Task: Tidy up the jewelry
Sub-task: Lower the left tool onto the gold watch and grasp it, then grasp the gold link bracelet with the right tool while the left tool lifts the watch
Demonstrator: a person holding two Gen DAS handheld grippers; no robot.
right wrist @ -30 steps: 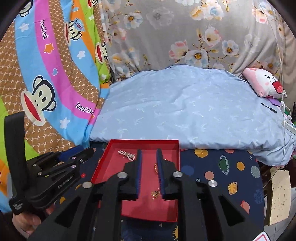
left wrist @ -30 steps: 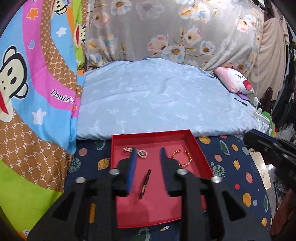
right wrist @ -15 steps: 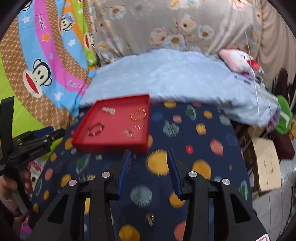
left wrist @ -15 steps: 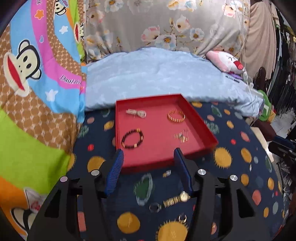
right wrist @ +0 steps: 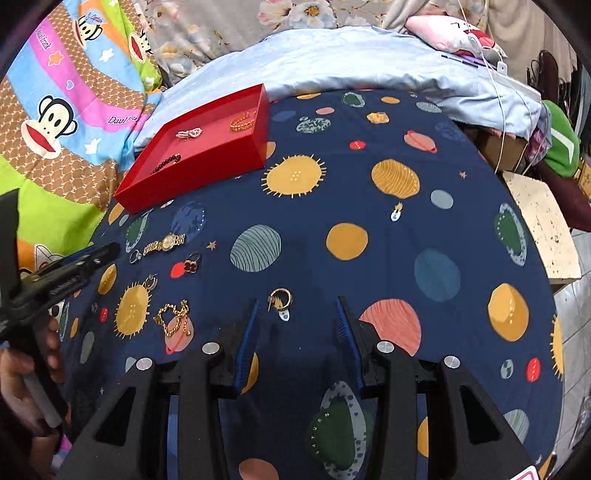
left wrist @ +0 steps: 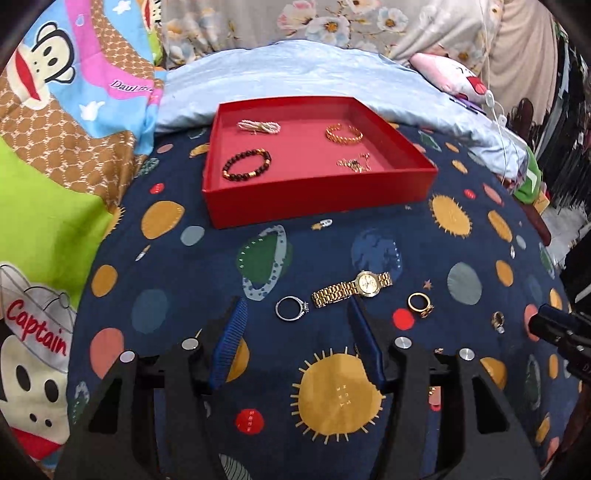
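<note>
I see a navy cloth bedcover (left wrist: 332, 236), matt, printed with planets. Beyond my left gripper (left wrist: 297, 314) the red tray (left wrist: 317, 199) looks like smooth matt cardboard. Near its tips the gold watch (left wrist: 352, 288) is shiny metal. The finger pads (left wrist: 231, 339) are ribbed blue rubber on matt black plastic

A home bedroom: bed with planet-print sheet (left wrist: 332, 258), floral pillow (left wrist: 332, 22).

Watch (left wrist: 351, 290) and rings (left wrist: 291, 308) lie before tray (left wrist: 317, 201).
</note>
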